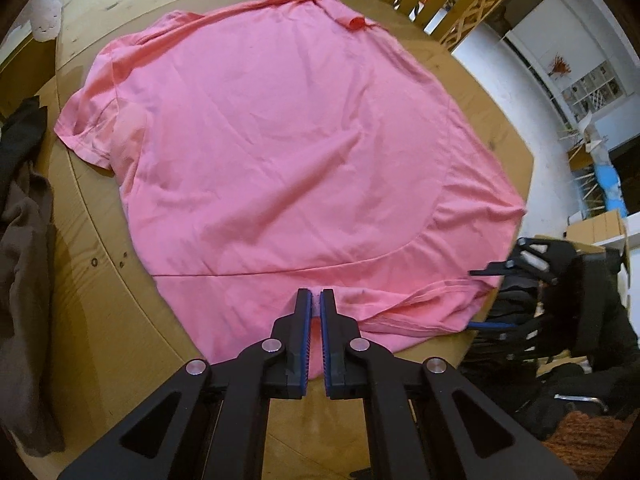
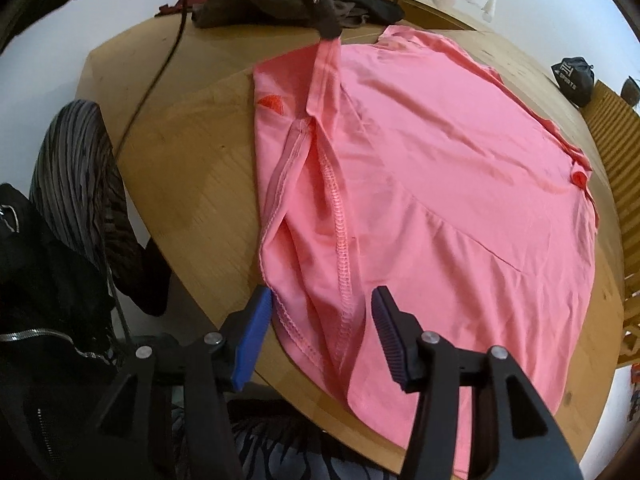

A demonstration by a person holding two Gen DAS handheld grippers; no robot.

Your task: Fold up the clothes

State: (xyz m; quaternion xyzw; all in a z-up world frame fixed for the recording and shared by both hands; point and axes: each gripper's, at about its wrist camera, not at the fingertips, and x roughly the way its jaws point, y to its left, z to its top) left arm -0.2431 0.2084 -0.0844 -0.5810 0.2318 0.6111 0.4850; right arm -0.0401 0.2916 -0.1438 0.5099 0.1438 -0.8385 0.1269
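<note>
Basically, the pink shirt (image 1: 280, 152) lies spread over the wooden table (image 1: 100, 300), collar at the far edge in the left wrist view, one short sleeve out to the left. It lies almost flat, with light wrinkles across the body.

The left gripper (image 1: 316, 294) has its blue pads pressed together on a small tuck of the shirt's near hem. Judgement: pinching the edge there gives a lift point to carry the hem over for a fold, or to tug the cloth smooth.

The right gripper (image 2: 322, 306) is spread wide, jaws straddling the turned-over hem edge (image 2: 340, 248) with its exposed stitching at the near corner; nothing is clamped. Likely lined up to close on that corner, so both ends of the hem are held and the cloth moves evenly.

A pile of dark clothes (image 2: 256, 4) sits at the table's far side in the right wrist view, well apart from the shirt. Whether those are done or waiting, cannot tell.
</note>
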